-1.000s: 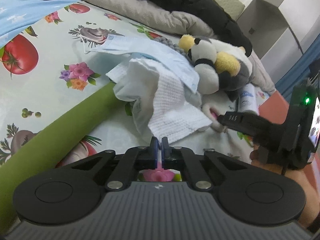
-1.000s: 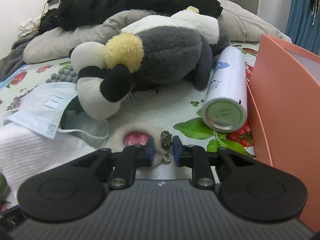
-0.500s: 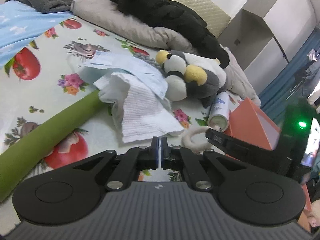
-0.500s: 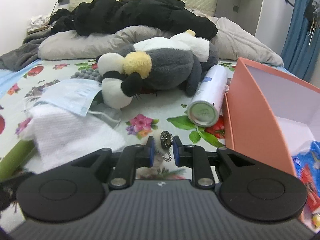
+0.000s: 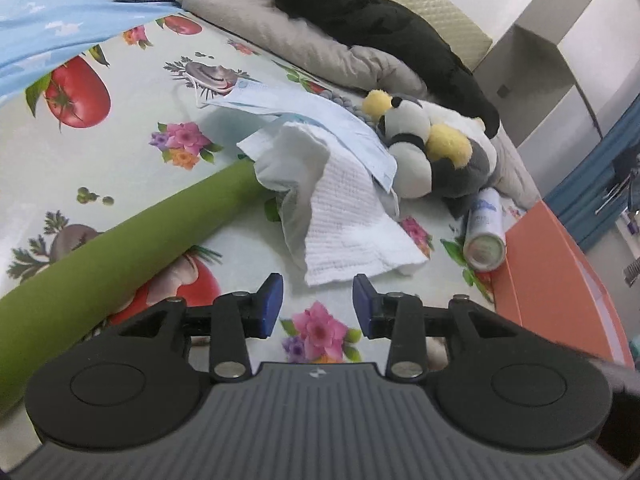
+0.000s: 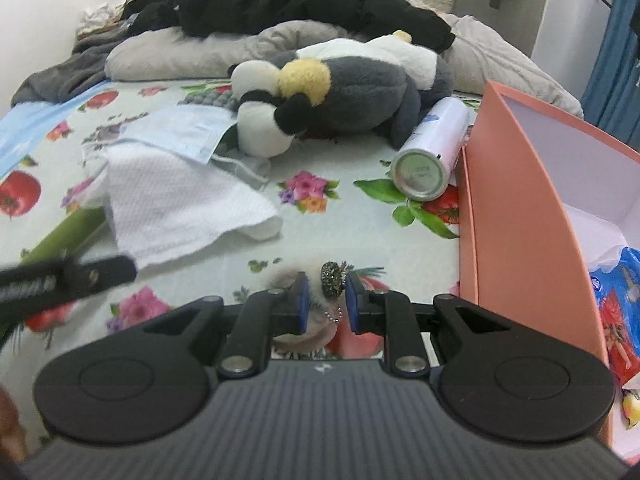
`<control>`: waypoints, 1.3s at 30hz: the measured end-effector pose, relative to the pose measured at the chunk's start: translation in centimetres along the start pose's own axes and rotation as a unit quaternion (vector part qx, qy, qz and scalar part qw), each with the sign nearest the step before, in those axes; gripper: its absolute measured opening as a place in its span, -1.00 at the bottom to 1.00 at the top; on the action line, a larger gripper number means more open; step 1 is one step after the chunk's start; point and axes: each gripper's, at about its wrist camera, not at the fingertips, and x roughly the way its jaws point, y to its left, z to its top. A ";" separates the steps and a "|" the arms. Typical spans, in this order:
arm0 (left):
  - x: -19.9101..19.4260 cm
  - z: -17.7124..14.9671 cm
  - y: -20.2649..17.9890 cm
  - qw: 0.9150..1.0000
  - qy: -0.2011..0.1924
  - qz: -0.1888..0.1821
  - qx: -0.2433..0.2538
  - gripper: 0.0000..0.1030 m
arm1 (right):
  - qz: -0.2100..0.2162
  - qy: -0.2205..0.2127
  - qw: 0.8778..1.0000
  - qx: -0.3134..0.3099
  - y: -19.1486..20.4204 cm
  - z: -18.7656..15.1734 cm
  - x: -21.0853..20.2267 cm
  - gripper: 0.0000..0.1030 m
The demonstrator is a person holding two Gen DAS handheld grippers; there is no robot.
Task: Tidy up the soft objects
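Two grippers: right gripper (image 6: 323, 300) nearest, pinching fluffy ring charm (image 6: 333, 278), light, squashy; left gripper (image 5: 318, 306) opening, empty. Farther, white towel (image 5: 348, 216) limp, take at near corner. Farthest, plush toy (image 5: 436, 160), soft, beside orange box (image 6: 516, 216).

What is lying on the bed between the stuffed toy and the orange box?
A white spray can lies on its side between the stuffed toy and the orange box, close beside the box wall. The right wrist view shows it best.
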 end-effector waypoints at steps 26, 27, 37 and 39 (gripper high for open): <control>-2.9 -0.5 -3.3 1.000 -0.010 -0.007 0.009 -0.98 | 0.048 0.009 0.999 -0.011 -0.4 -2.2 -3.5 -0.56; -3.6 -0.6 -3.2 1.000 -0.012 -0.009 0.001 -0.98 | 0.051 0.010 0.999 -0.011 -0.3 -2.4 -3.8 -0.56; -11.4 -3.5 -2.9 1.000 -0.014 -0.001 -0.001 -0.98 | 0.064 0.016 0.998 -0.022 -0.6 -5.4 -7.9 -0.56; -12.7 -4.4 -2.6 1.000 -0.005 0.001 -0.003 -0.98 | 0.067 0.021 0.997 -0.023 -0.8 -6.0 -8.4 -0.56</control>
